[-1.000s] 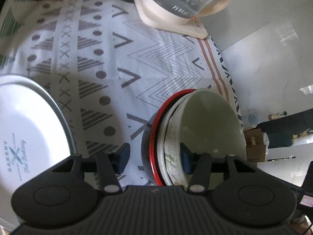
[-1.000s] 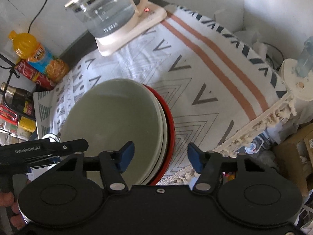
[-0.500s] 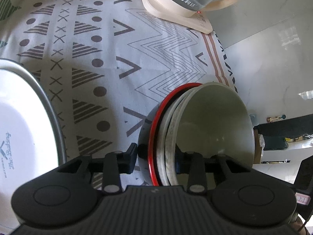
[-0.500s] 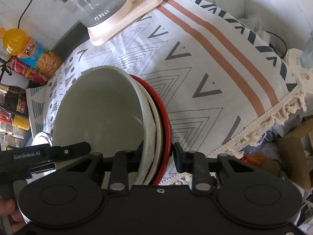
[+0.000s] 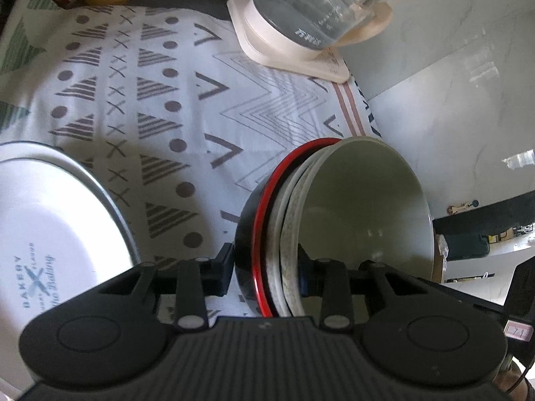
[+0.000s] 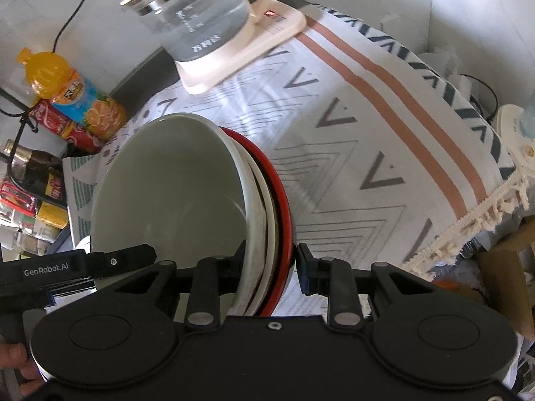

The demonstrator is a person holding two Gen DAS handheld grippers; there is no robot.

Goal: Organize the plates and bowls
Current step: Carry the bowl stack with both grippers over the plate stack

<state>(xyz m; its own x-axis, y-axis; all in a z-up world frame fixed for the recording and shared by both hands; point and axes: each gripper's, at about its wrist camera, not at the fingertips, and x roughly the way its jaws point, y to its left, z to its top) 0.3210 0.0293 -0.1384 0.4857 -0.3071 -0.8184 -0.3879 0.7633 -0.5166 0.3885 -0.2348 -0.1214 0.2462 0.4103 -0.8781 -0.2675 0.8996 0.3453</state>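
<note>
A stack of nested bowls point(image 5: 361, 207), pale green inside with white ones under it and a black, red-rimmed bowl at the bottom, is held over the patterned tablecloth point(image 5: 167, 107). My left gripper point(image 5: 265, 275) is shut on one side of the stack's rim. My right gripper point(image 6: 271, 267) is shut on the opposite side of the stack point(image 6: 174, 193). A white plate with printed lettering point(image 5: 50, 227) lies at the left in the left wrist view.
A glass kettle on a cream base point(image 5: 311, 20) point(image 6: 214, 26) stands at the back of the cloth. An orange juice bottle point(image 6: 77, 100), cans and other bottles stand at the back left. The cloth's fringed edge point(image 6: 481, 214) hangs at the right, with a box below.
Both grippers went from open around the bowl rim to shut on it. The stack has since risen and tilted a little, and the view has pulled back from the cloth.
</note>
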